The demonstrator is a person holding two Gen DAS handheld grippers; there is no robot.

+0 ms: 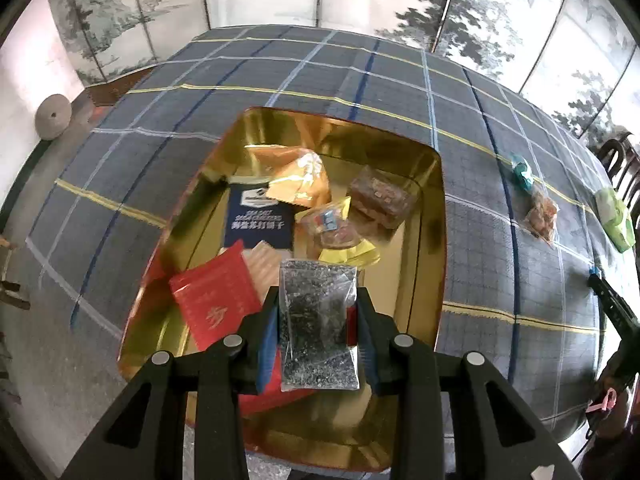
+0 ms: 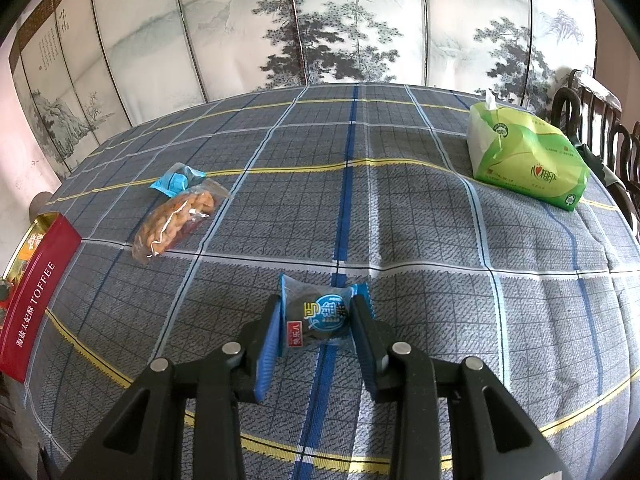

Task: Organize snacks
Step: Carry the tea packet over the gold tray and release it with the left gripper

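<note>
Left hand-held gripper point(image 1: 318, 320) pinching clear packet point(image 1: 318, 328) over tin point(image 1: 430, 216); right hand-held gripper point(image 2: 314, 320) seemingly clamping blue-wrapped snack point(image 2: 320, 316).

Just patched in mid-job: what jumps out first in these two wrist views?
The gold tin, open on the checked cloth and already littered with snack packets, with the left gripper shut on a clear packet of dark bits above it. The right gripper is shut on a blue-wrapped snack at the cloth. A green tissue pack sits far right, and a twist-snack bag lies beside the tin.
</note>
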